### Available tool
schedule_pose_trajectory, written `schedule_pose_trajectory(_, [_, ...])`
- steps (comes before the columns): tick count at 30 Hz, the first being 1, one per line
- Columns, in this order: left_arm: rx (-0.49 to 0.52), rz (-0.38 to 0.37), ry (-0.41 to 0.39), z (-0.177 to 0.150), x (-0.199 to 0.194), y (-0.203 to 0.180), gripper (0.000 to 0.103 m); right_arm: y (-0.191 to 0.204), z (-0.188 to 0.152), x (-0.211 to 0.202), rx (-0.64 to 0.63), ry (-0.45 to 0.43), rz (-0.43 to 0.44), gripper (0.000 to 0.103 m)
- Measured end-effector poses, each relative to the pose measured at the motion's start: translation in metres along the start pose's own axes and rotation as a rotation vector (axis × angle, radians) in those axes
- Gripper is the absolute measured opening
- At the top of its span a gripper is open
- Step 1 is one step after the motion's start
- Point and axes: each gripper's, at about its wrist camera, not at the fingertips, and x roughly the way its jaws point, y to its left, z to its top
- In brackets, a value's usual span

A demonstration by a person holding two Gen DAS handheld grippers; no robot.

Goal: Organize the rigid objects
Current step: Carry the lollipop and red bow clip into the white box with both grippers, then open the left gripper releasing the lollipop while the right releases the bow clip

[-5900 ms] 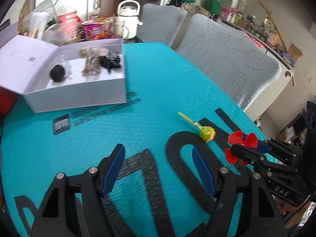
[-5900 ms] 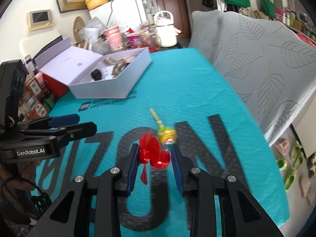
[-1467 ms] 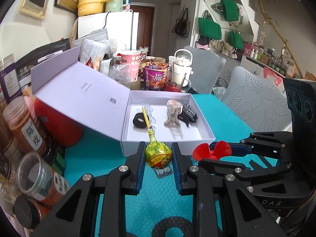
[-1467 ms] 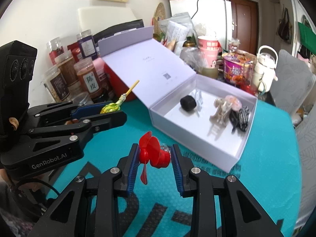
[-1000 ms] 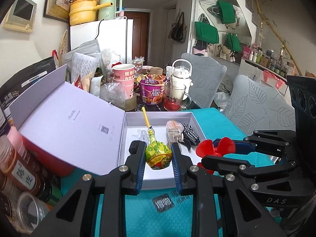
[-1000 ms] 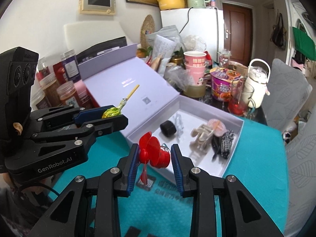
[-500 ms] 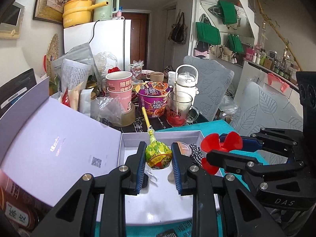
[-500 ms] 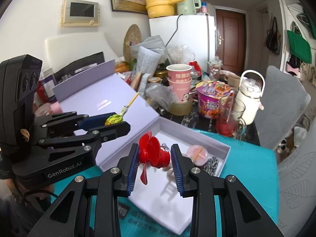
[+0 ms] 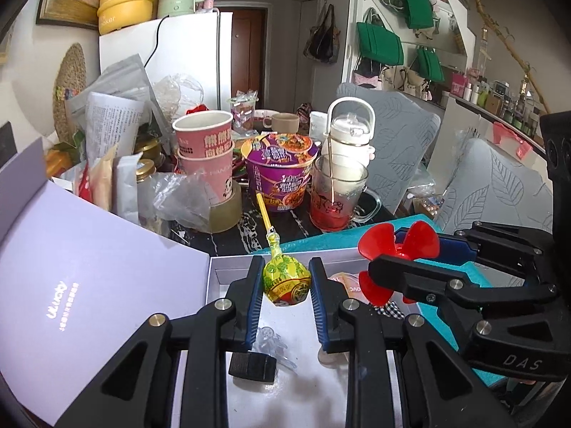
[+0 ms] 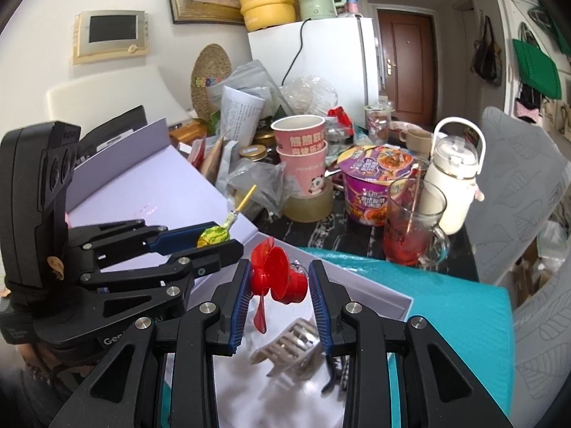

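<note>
Both tongs hang over the open white box (image 9: 232, 265), left tongs (image 9: 285, 287) clamped on the lollipop (image 9: 285, 281), right tongs (image 10: 280, 285) clamped on the red fan (image 10: 278, 278); best to lower each toward bare floor clear of the hair clip (image 10: 285, 346) and black cube (image 9: 252, 366), then release low.

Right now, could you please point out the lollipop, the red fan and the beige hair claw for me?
lollipop (image 9: 285, 283), left wrist view, on its wrapped head.
red fan (image 10: 282, 278), right wrist view, on its hub.
beige hair claw (image 10: 289, 347), right wrist view, on its teeth.
</note>
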Motion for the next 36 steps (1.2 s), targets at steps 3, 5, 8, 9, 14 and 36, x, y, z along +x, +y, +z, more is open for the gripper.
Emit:
schedule_pose_trajectory(3, [0.036, 0.007, 0.021, -0.005, 0.011, -0.003, 0.025, -0.006, -0.003, 0.013, 0.004, 0.025, -0.011, 0.032])
schedule_pose_trajectory(5, [0.049, 0.007, 0.041, -0.008, 0.017, -0.006, 0.025, -0.011, -0.008, 0.023, 0.029, 0.052, -0.011, 0.032])
schedule_pose_trajectory(8, [0.047, -0.004, 0.066, -0.011, 0.026, -0.006, 0.025, -0.016, -0.013, 0.037, 0.036, 0.089, -0.014, 0.032])
schedule_pose_trajectory(9, [0.049, 0.000, 0.073, -0.012, 0.029, -0.006, 0.025, -0.017, -0.015, 0.040, 0.038, 0.098, -0.015, 0.032])
schedule_pose_trajectory(14, [0.052, -0.006, 0.105, -0.018, 0.042, -0.005, 0.025, -0.023, -0.021, 0.048, 0.043, 0.104, -0.019, 0.032])
schedule_pose_trajectory(36, [0.048, 0.022, 0.199, -0.034, 0.069, -0.008, 0.025, -0.040, -0.038, 0.080, 0.080, 0.219, -0.004, 0.032])
